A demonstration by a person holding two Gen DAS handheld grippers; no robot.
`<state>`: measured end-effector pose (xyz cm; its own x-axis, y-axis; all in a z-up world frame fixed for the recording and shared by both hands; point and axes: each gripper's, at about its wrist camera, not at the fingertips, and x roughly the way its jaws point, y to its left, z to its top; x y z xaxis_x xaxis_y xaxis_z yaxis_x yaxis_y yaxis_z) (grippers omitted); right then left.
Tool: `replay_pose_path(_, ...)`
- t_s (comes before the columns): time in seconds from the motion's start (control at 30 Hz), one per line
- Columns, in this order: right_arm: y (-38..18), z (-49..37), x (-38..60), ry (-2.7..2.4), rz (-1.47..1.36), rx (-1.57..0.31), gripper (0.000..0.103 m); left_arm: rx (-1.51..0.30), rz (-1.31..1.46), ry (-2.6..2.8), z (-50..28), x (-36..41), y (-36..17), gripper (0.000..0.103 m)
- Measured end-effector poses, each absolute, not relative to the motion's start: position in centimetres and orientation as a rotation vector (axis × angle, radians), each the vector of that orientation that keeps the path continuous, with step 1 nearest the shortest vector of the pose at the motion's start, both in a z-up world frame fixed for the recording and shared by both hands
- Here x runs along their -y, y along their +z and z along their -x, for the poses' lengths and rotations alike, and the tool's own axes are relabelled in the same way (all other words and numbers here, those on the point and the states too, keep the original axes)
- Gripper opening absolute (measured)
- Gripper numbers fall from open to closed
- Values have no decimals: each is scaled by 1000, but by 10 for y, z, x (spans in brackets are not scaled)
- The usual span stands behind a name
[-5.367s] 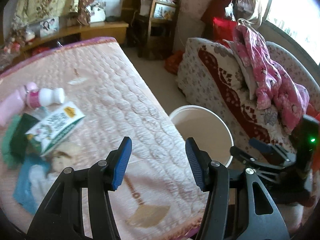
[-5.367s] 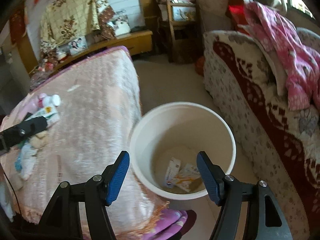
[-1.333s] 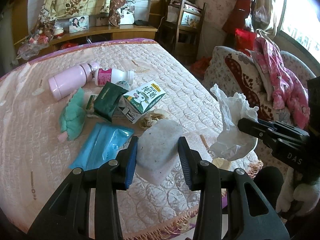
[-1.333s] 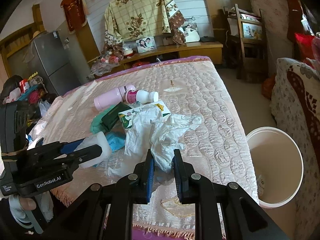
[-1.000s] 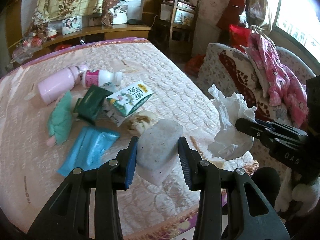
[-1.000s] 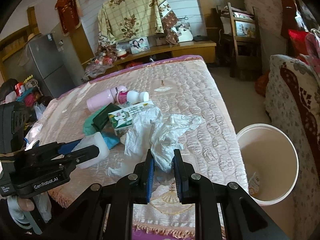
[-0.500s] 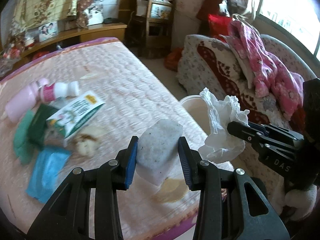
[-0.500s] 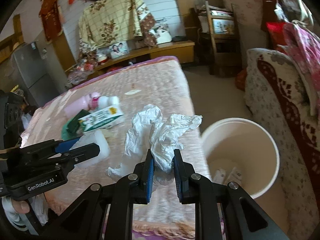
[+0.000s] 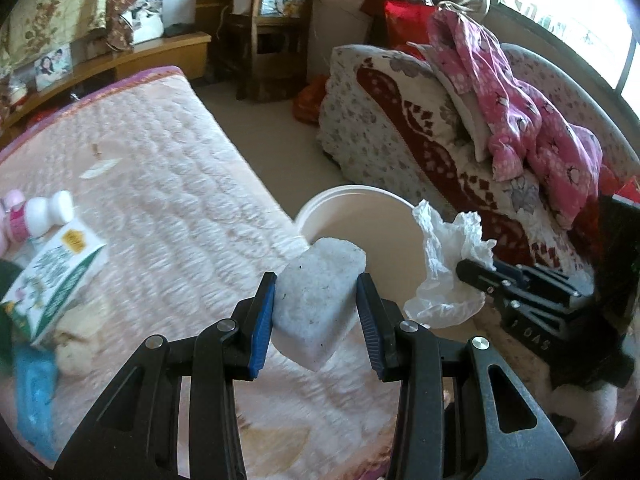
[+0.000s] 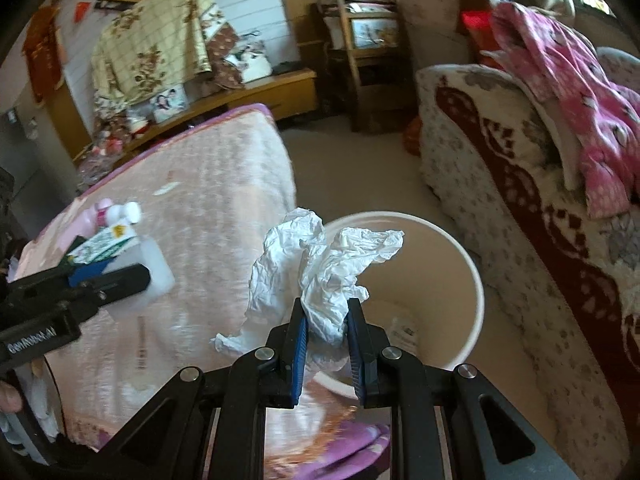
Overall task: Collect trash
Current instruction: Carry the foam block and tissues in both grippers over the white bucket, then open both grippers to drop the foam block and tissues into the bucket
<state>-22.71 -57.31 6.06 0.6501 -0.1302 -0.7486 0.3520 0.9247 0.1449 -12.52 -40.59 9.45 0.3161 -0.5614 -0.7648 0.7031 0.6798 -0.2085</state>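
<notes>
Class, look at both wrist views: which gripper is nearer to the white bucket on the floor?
Right. The right gripper holds crumpled paper by the bucket rim; the left gripper, gripping a white block, sits back over the bed edge.

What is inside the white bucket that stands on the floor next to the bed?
In the right wrist view, the white bucket holds some printed paper packaging at the bottom. The crumpled white plastic bag in the right gripper covers the rest.
</notes>
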Motion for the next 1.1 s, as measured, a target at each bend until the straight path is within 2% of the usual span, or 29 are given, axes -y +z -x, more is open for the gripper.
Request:
replay_pose_path(0.47,20,216,607,-354,-336,-880,17,-1004,-72,-917,109,453,68,49)
replay_pose_path(0.53,17,215,609,-368,-334,-882,26,-1011,-69,-919,107,456,65,54)
replay_pose_path(0.57,16,215,609,-378,-331,-879,39,-1016,-64,-919,106,456,63,55)
replay_pose_path(0.6,16,216,610,-381,-330,-876,43,-1023,-56,-921,105,456,62,56)
replay_pose_path(0.8,14,220,612,-381,-341,-883,43,-1026,-28,-936,104,453,63,66)
replay_pose_path(1.1,24,225,597,-366,-309,-876,48,-997,-42,-905,109,440,74,67)
